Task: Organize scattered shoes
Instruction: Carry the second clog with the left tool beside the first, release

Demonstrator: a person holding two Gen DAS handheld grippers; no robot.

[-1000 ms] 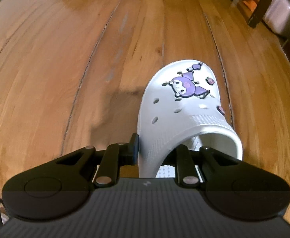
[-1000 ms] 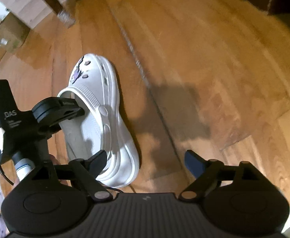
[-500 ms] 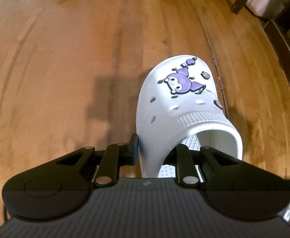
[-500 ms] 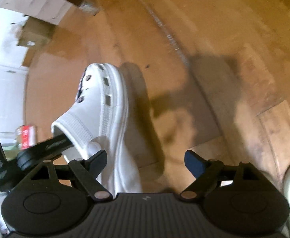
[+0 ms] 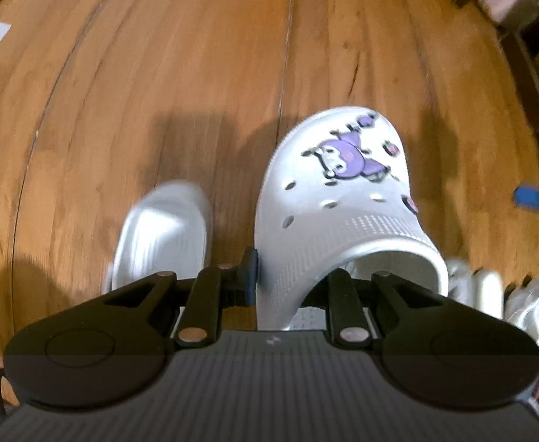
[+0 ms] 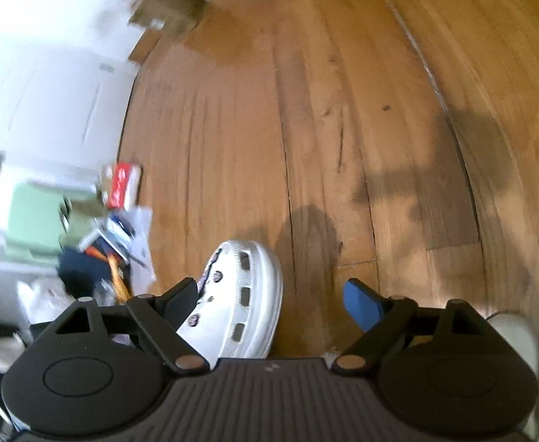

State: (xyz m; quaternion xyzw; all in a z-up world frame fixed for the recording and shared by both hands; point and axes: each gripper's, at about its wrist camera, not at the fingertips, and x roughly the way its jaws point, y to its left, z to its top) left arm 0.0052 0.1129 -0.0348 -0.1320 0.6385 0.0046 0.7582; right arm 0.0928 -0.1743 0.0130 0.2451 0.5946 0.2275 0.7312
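One clog [image 5: 339, 199] between left tongs [image 5: 291, 280].

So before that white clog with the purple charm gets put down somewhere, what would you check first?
1. Grip on the white clog: ok. The left gripper is shut on its side wall near the opening, one finger outside and one inside.
2. Landing spot beside the plain white shoe: cannot tell. The shoe is blurred and its far side is hidden.
3. Wooden floor ahead of the clog: ok, bare boards.
4. Right gripper: ok, open and holding nothing.
5. Right gripper's distance from the clog: not ok. In the right wrist view the clog sits right by its left finger.
6. Clutter by the wall: ok, well aside.
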